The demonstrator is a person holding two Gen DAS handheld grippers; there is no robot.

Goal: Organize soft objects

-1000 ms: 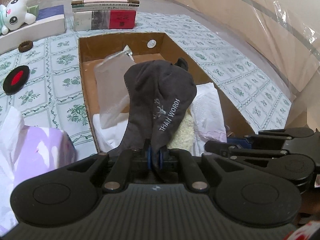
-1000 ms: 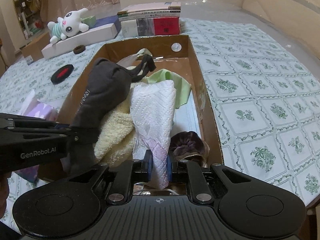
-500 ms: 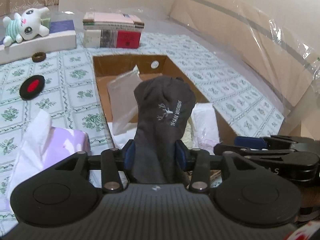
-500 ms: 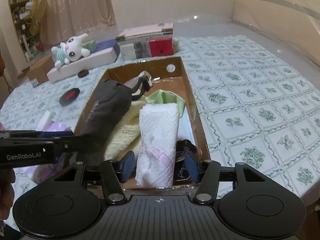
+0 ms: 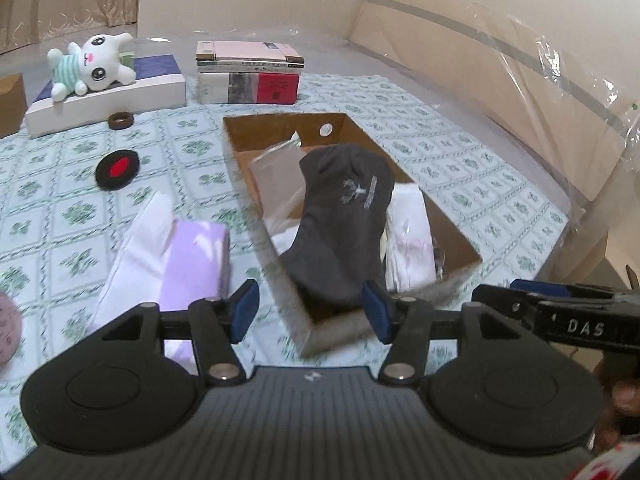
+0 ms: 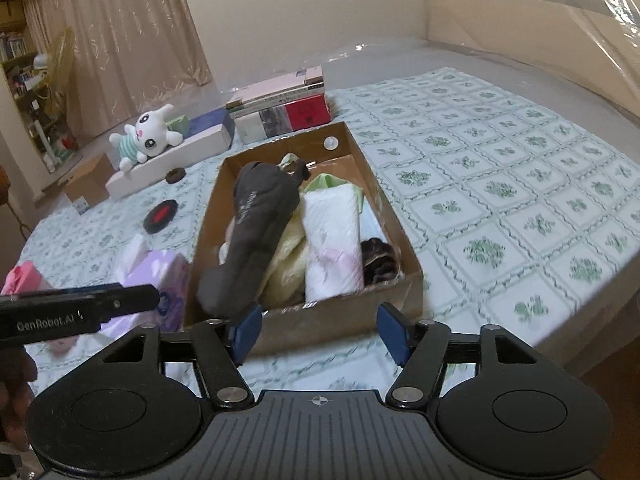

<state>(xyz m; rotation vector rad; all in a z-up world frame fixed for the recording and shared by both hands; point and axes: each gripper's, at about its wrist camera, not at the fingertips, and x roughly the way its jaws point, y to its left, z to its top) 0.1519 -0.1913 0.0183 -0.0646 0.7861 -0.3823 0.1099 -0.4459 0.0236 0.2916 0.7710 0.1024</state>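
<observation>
A stack of books (image 5: 248, 72) lies beyond the far end, on the green-patterned tablecloth (image 6: 500, 184). A small brown ring (image 5: 121, 121) and a black disc with a red centre (image 5: 117, 169) (both flat on the cloth) lie well apart. Curtains (image 6: 120, 40) hang behind.

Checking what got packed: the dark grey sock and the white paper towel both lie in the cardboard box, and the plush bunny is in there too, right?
Not quite. The sock and paper towel lie in the cardboard box, but the right wrist view shows the plush bunny outside it, lying on a white box farther back.
</observation>
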